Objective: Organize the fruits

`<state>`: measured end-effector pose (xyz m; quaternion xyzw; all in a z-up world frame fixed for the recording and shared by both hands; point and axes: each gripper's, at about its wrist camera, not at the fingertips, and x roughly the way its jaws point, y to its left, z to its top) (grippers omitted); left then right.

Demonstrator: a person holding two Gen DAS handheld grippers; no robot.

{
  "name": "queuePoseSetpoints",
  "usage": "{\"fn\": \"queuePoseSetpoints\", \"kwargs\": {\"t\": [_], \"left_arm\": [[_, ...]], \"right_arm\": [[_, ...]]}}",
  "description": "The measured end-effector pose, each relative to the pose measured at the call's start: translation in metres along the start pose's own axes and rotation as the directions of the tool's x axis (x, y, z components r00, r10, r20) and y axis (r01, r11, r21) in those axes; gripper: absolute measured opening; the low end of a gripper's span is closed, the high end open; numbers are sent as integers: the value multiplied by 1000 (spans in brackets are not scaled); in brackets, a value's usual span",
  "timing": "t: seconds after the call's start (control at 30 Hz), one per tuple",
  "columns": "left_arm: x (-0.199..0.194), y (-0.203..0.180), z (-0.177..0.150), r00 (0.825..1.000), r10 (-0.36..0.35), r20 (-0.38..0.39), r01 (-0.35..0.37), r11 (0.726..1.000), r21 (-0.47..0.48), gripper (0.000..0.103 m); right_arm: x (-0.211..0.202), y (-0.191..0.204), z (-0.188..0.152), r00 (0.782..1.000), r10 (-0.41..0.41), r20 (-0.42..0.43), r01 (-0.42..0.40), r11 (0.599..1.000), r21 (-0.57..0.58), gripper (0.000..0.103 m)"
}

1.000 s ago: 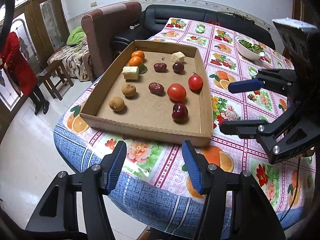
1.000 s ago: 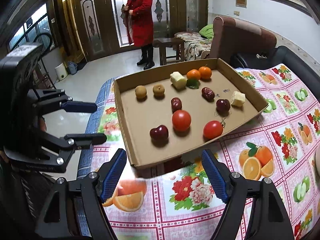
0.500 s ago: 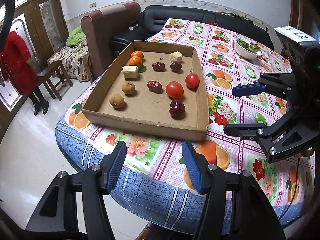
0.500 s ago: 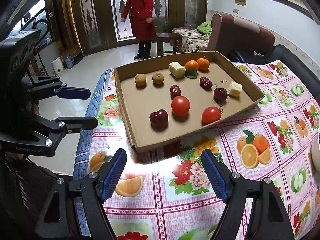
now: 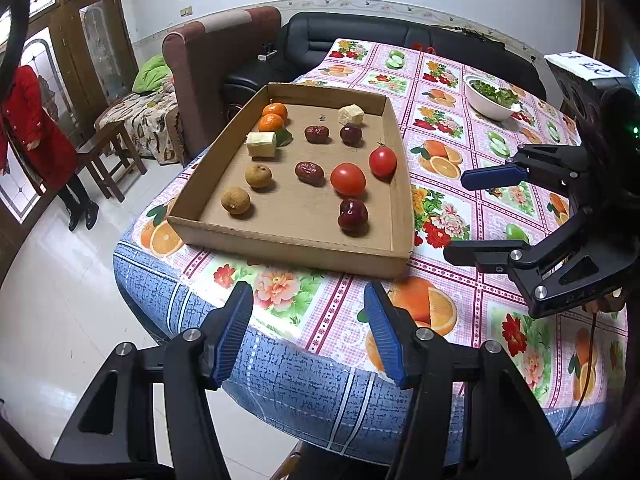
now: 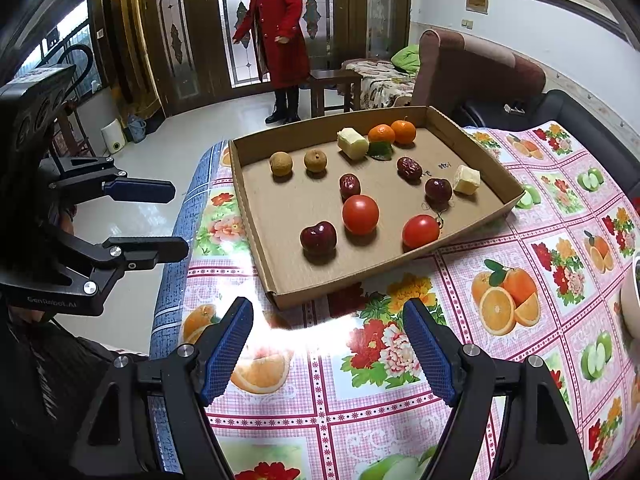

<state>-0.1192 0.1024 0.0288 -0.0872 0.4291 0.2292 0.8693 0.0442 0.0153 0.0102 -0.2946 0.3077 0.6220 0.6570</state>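
Both wrist views look from the table's near edge, sharing the cardboard tray [image 5: 288, 246] [image 6: 352, 276].

Brown cardboard tray [image 5: 202, 236] as landmark. Inside: two red tomatoes [image 5: 348, 179], two orange tangerines [image 5: 275, 111], dark red cherries [image 5: 353, 214], tan longans [image 5: 236, 200], pale yellow chunks [image 5: 261, 144]. Beneath tray: pink checked tablecloth [image 5: 480, 216], fruit-and-flower print, blue border. Beyond tray: person in red coat [image 6: 280, 36].

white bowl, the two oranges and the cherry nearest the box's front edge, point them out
white bowl [image 5: 490, 104]: left wrist view, outer wall.
two oranges [image 6: 392, 133]: right wrist view, where the pair meet.
cherry [image 5: 352, 216]: left wrist view, middle of its skin.
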Motion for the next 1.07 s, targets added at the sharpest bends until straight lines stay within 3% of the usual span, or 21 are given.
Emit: {"fn": "queuePoseSetpoints", "kwargs": {"t": [0.7, 0.97, 1.07], "left_arm": [[3, 3, 0, 1000, -11, -18, 10, 1000, -8, 57], [5, 3, 0, 999, 30, 14, -30, 1000, -4, 57], [6, 0, 4, 1000, 7, 2, -7, 1000, -3, 57]], "right_arm": [[11, -2, -1, 1000, 14, -27, -14, 1000, 9, 78], [19, -6, -1, 999, 15, -36, -14, 999, 28, 79], [18, -8, -4, 999, 11, -33, -10, 999, 44, 79]]}}
